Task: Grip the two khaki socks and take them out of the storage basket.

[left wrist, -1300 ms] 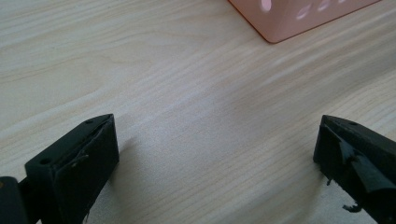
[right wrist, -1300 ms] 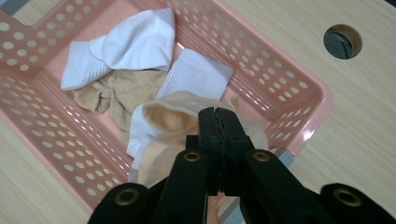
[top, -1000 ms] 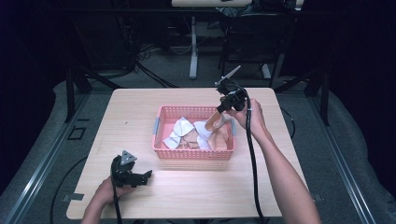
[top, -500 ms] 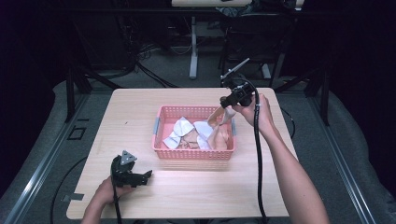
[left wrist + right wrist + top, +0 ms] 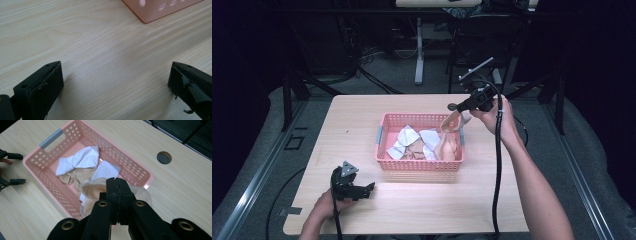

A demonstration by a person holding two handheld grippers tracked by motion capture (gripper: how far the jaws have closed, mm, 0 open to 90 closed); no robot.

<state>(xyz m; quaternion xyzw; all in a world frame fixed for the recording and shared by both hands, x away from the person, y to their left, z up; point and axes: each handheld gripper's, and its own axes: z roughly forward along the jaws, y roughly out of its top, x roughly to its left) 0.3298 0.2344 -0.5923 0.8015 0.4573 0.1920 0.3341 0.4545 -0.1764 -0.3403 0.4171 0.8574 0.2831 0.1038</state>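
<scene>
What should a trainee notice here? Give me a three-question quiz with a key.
1. True or false: the left hand-held gripper is shut on a sock.
2. What does the right hand-held gripper hold? A. towel B. beige sock C. cup
3. Fill in: the white socks lie in the pink ____.

Key: 1 false, it is open on the table; 2 B; 3 basket.
</scene>
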